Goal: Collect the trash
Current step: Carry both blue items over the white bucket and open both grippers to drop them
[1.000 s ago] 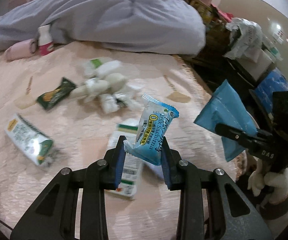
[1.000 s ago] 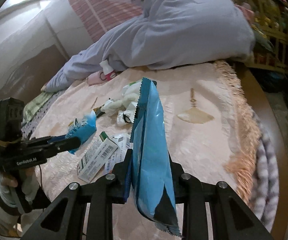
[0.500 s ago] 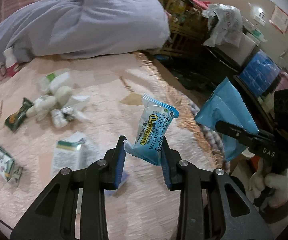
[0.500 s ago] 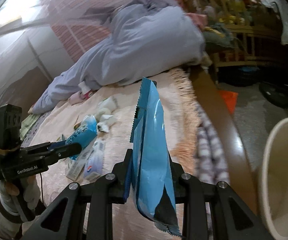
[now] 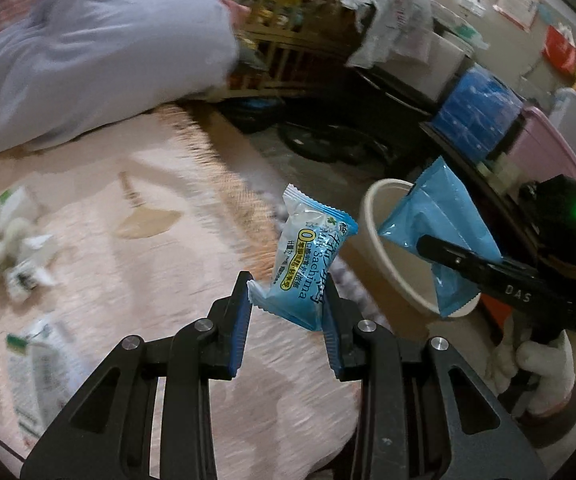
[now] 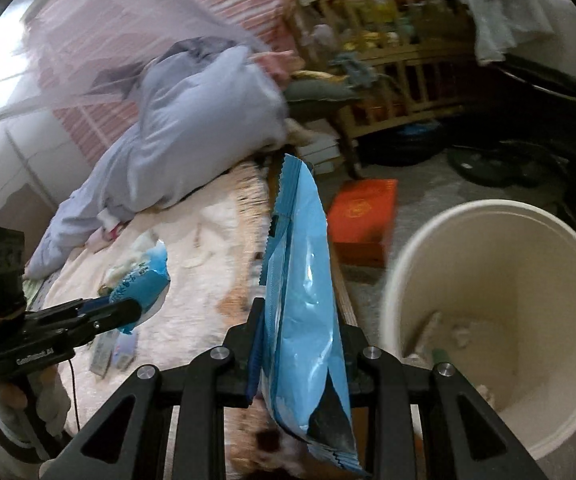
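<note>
My left gripper (image 5: 288, 300) is shut on a small blue and white snack packet (image 5: 307, 258), held upright over the edge of the pink bedspread (image 5: 128, 240). A flat blue wrapper (image 6: 301, 280) stands on edge in my right gripper (image 6: 301, 320), which is shut on it. The cream bin (image 6: 499, 280) sits on the floor to the right of the bed, with some scraps on its bottom. From the left wrist view the right gripper (image 5: 443, 252) holds the blue wrapper (image 5: 439, 224) in front of the bin's rim (image 5: 371, 216). The left gripper (image 6: 128, 312) with its packet (image 6: 144, 280) shows at left.
More litter lies on the bedspread: crumpled white wrappers (image 5: 12, 248) and a carton (image 5: 36, 372). A grey quilt (image 5: 88, 48) is heaped at the back. An orange box (image 6: 363, 216) lies on the floor by the bed. A wooden cot (image 6: 399, 92) and stacked storage boxes (image 5: 475, 116) stand beyond.
Both grippers have swung right, off the middle of the bed toward its edge, each keeping its wrapper. The cream bin has come into view and grown larger.
</note>
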